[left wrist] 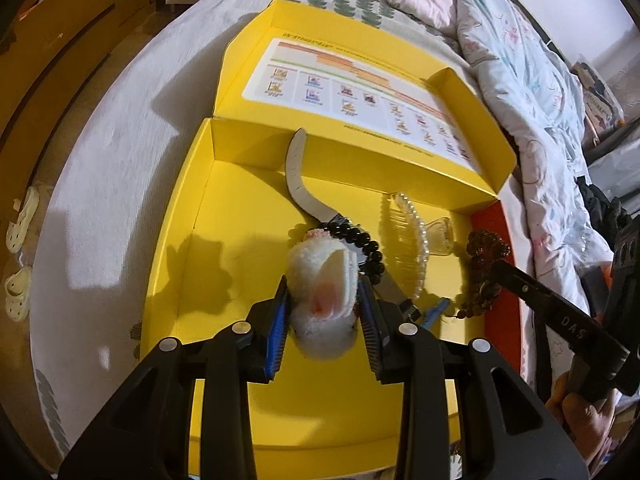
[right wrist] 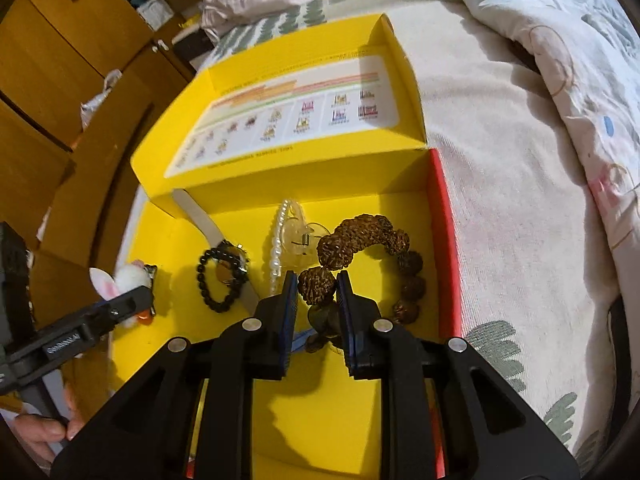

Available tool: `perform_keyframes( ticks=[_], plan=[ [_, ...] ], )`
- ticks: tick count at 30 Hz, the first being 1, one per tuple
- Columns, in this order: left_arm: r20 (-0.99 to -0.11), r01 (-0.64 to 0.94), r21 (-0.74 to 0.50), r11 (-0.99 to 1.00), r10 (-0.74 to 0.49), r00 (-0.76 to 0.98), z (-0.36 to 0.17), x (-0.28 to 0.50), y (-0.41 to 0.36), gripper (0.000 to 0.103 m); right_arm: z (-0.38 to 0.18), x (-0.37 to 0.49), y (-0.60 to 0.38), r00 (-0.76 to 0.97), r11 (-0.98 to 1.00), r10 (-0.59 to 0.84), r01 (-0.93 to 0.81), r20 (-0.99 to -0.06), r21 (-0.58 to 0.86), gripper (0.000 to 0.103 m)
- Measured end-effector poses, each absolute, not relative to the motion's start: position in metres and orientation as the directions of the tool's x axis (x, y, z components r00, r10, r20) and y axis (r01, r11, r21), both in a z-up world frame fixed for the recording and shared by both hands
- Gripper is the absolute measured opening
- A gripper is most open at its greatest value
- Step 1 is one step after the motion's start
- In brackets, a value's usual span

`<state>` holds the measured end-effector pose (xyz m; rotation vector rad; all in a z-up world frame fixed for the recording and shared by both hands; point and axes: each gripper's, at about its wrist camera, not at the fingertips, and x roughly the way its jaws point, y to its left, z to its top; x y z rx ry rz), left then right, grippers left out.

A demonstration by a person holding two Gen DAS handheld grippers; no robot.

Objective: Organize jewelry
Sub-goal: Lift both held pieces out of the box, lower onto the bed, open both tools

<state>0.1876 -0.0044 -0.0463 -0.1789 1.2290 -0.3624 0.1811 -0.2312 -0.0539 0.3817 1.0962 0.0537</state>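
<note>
Yellow cardboard fills both views: an open box [left wrist: 180,240] lies on a pale bedspread [left wrist: 100,200], its lid [left wrist: 248,80] folded back to show a printed chart. Seen from the left wrist camera, the left gripper [left wrist: 324,304] is clenched on a white plush rabbit clip [left wrist: 320,280], blue-lined pads pressing its fuzzy sides, the pink-lined ear pointing toward the lens and hiding much of what lies beneath. Behind the plush, a black bead bracelet [left wrist: 368,248] rests across a watch with a grey strap [left wrist: 296,168], and a pearl-edged clear hair claw [left wrist: 412,240] sits just beside them. That same view catches the right gripper only from the side, at the frame's right edge, with a person's fingers [left wrist: 584,412] around its handle. The right wrist camera supplies the missing detail: the right gripper [right wrist: 318,292] grasps a brown bracelet of knobbly seed beads [right wrist: 360,240], one rough bead pinched between its pads while the rest of the loop curls along the box's red right wall [right wrist: 444,240]. From here the watch face shows inside the black bead loop, which the plush blocks in the other view, and the rabbit clip appears small at the left, held above the box floor. Wooden cabinets [right wrist: 60,80] stand beyond the bed, and a patterned quilt [right wrist: 560,40] is bunched at the far side.
</note>
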Motion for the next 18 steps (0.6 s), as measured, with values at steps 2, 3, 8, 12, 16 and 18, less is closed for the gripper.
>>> perform_keyframes(
  ticks=[2, 3, 8, 12, 16, 18],
  plan=[
    [-0.883, 0.177, -0.331, 0.927, -0.371, 0.289, -0.044, 0.186, -0.005, 0.033, -0.046, 0.177, -0.233, 0.478, 0.929, 0.238, 0.143, -0.846, 0.342, 0.021],
    [-0.881, 0.179, -0.333, 0.926, -0.373, 0.29, -0.043, 0.185, -0.006, 0.033, -0.042, 0.175, -0.234, 0.488, 0.924, 0.248, 0.141, -0.837, 0.356, 0.021],
    [-0.878, 0.189, -0.335, 0.923, -0.378, 0.294, -0.038, 0.18, -0.008, 0.033, -0.031, 0.17, -0.237, 0.505, 0.912, 0.273, 0.134, -0.819, 0.387, 0.021],
    [-0.872, 0.196, -0.336, 0.921, -0.383, 0.305, -0.031, 0.176, -0.008, 0.033, -0.021, 0.163, -0.239, 0.521, 0.898, 0.302, 0.125, -0.798, 0.421, 0.021],
    [-0.865, 0.202, -0.336, 0.92, -0.386, 0.32, -0.021, 0.168, -0.007, 0.033, -0.007, 0.152, -0.239, 0.545, 0.891, 0.315, 0.112, -0.777, 0.44, 0.021],
    [-0.864, 0.206, -0.335, 0.919, -0.387, 0.323, -0.017, 0.165, -0.005, 0.033, 0.004, 0.144, -0.236, 0.551, 0.894, 0.316, 0.1, -0.772, 0.438, 0.021]
  ],
)
